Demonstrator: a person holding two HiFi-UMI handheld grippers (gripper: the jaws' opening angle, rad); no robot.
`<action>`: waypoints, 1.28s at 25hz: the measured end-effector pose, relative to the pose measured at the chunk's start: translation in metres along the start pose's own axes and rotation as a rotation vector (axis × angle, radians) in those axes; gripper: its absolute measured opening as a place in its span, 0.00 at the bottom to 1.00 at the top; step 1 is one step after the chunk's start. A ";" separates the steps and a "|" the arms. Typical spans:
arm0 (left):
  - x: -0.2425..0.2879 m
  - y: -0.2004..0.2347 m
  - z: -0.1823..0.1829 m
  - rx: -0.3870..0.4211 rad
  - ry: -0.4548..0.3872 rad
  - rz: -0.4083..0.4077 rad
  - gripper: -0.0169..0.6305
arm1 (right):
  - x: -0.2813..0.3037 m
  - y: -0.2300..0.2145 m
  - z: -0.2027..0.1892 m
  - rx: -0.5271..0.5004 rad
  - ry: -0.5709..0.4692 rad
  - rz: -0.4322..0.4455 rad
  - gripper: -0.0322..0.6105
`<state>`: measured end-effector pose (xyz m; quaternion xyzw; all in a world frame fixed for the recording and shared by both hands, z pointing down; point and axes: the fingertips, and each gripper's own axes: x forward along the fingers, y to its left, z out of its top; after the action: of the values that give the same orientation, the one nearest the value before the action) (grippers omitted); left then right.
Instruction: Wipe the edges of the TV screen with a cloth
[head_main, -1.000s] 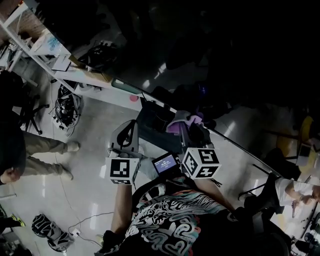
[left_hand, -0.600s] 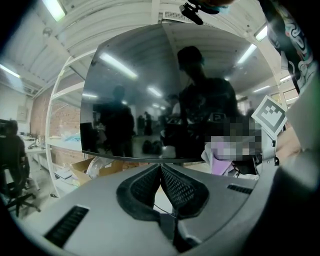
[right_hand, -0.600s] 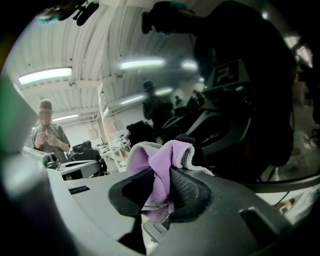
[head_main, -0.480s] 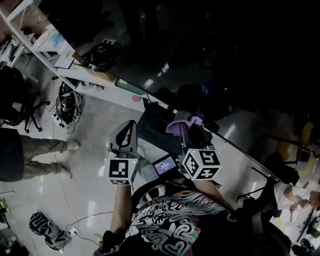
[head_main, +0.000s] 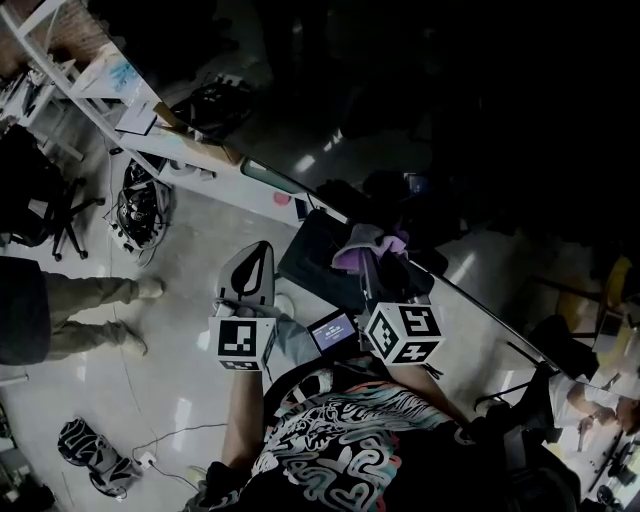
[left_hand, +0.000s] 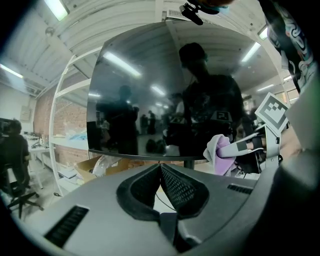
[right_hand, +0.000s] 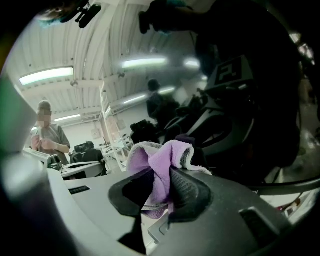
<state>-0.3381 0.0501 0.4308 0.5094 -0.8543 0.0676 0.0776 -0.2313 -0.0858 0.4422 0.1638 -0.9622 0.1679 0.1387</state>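
Left tongs (left_hand: 161, 167): jaws closed tip to tip, nothing between them, pointed at the TV screen (left_hand: 150, 95) from in front of and a little below its bottom edge. In the head view the left tongs (head_main: 256, 252) sit beside the right tongs (head_main: 372, 262), with both marker cubes turned towards the camera.

Right tongs (right_hand: 162, 172): jaws clamped on a purple and grey cloth (right_hand: 161, 152), which bunches up above the pads and hangs a little below them.

Location of cloth: the left gripper view shows the cloth (left_hand: 218, 150) at the bottom edge of the screen, towards its right-hand end, to the right of the stand (left_hand: 189, 163). Contact between cloth and screen cannot be confirmed from any view. In the head view the cloth (head_main: 366, 243) lies at the front of the right tongs, against the dark screen.

Screen: dark and glossy, reflecting ceiling lights and the person holding the tongs.

Surroundings: a cardboard box (left_hand: 92, 167) sits below the screen's left end. A person (head_main: 60, 300) stands on the floor at the left of the head view, and another person (right_hand: 47, 135) stands at the left of the right gripper view
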 end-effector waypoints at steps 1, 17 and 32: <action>0.001 0.004 0.000 -0.001 0.000 0.005 0.05 | 0.003 0.002 0.001 0.001 0.001 0.002 0.22; 0.012 0.053 -0.004 -0.025 0.009 0.040 0.05 | 0.048 0.037 0.008 -0.003 0.019 0.044 0.22; 0.015 0.079 -0.012 -0.032 0.028 0.067 0.05 | 0.082 0.059 0.010 0.007 0.041 0.084 0.22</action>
<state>-0.4139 0.0767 0.4426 0.4782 -0.8707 0.0635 0.0955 -0.3295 -0.0589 0.4436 0.1200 -0.9646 0.1801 0.1505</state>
